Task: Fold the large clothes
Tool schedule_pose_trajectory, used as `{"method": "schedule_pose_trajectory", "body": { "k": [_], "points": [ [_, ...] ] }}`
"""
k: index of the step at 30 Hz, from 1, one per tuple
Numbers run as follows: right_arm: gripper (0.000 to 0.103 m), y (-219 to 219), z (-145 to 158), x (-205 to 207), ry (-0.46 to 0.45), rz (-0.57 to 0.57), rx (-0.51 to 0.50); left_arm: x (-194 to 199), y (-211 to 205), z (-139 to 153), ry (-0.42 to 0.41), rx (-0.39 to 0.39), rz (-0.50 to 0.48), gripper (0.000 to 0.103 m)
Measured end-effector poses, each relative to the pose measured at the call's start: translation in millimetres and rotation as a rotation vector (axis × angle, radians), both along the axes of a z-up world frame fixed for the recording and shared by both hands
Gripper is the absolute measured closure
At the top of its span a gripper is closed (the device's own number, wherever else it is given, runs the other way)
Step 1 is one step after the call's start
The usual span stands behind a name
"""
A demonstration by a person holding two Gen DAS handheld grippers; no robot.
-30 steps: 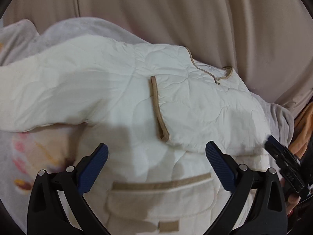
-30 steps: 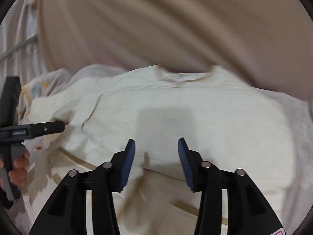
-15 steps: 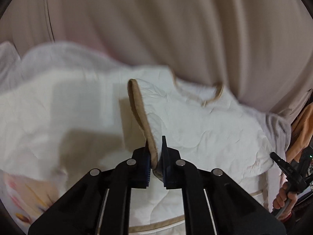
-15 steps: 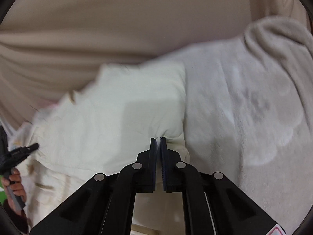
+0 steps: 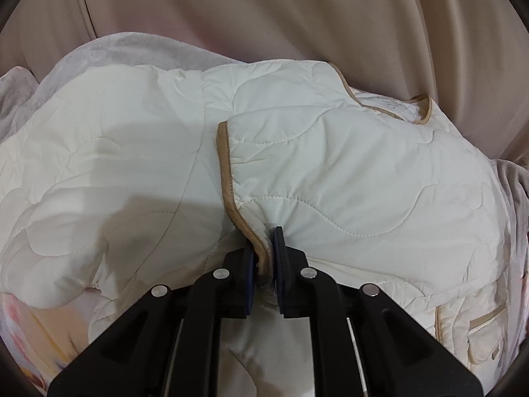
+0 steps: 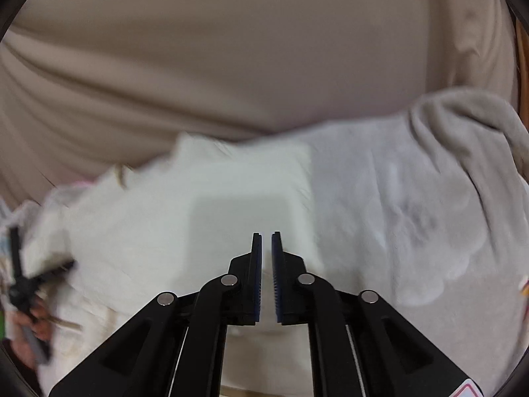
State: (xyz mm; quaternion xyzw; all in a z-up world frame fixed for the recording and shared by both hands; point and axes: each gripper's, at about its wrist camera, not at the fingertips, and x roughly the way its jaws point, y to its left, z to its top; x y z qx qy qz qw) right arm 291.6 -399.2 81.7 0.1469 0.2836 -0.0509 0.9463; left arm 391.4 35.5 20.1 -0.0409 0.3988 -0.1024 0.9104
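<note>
Left wrist view: left gripper (image 5: pixel 264 244) clamps the quilted jacket's (image 5: pixel 330 172) tan-trimmed edge.

One cream quilted jacket (image 5: pixel 330 172), spread from nine to three o'clock. One grey blanket (image 6: pixel 413 218) under it. One beige curtain (image 5: pixel 264 10) at twelve o'clock. Two grippers: the left gripper (image 5: pixel 266 251) and the right gripper (image 6: pixel 266 258).

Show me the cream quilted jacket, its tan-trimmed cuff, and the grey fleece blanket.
cream quilted jacket (image 5: pixel 363 172), left wrist view, on the folded sleeve.
tan-trimmed cuff (image 5: pixel 227 172), left wrist view, on the trim.
grey fleece blanket (image 6: pixel 413 215), right wrist view, on its flat middle.
</note>
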Motion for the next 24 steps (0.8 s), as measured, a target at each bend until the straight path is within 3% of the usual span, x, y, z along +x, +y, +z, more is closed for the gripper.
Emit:
{"method": "schedule_pose_trajectory", "body": {
  "k": [4, 6, 8, 9, 11, 13, 17, 20, 22, 24],
  "points": [
    [0.094, 76.1, -3.7, 45.4, 0.036, 0.184, -0.042, -0.2, -7.8, 0.0, -0.049, 0.052, 0.011, 0.092],
    [0.094, 119.8, -21.8, 71.6, 0.094, 0.27, -0.07, 1.7, -9.9, 0.6, -0.054, 0.054, 0.01, 0.092],
    [0.095, 140.5, -43.8, 86.2, 0.153, 0.306, -0.098, -1.9, -5.4, -1.0, -0.054, 0.043, 0.009, 0.091],
    [0.1, 141.2, -51.2, 89.9, 0.159, 0.301, -0.125, -4.9, -2.1, -0.8, -0.054, 0.033, 0.007, 0.091],
    [0.103, 124.4, -55.7, 86.9, 0.149, 0.291, -0.131, -5.9, 1.6, -0.7, -0.053, 0.013, 0.005, 0.091],
    [0.103, 77.6, -61.9, 74.7, 0.143, 0.217, -0.072, -6.7, 2.8, -0.7, -0.054, 0.005, 0.003, 0.091],
    [0.103, -21.9, -66.9, 46.1, 0.161, -0.023, -0.045, -4.8, 2.4, -1.8, -0.056, -0.001, 0.001, 0.09],
    [0.103, -78.4, -80.3, 31.2, 0.257, -0.218, -0.039, -5.5, 0.5, -2.0, -0.059, 0.017, 0.002, 0.09],
    [0.103, -87.5, -70.9, 22.4, 0.204, -0.218, 0.05, -7.0, -2.2, -2.0, -0.064, 0.034, 0.001, 0.09],
    [0.1, -77.1, -44.9, 19.7, 0.108, -0.189, 0.058, -7.4, -4.6, -1.9, -0.069, 0.05, 0.002, 0.09]
  ]
}}
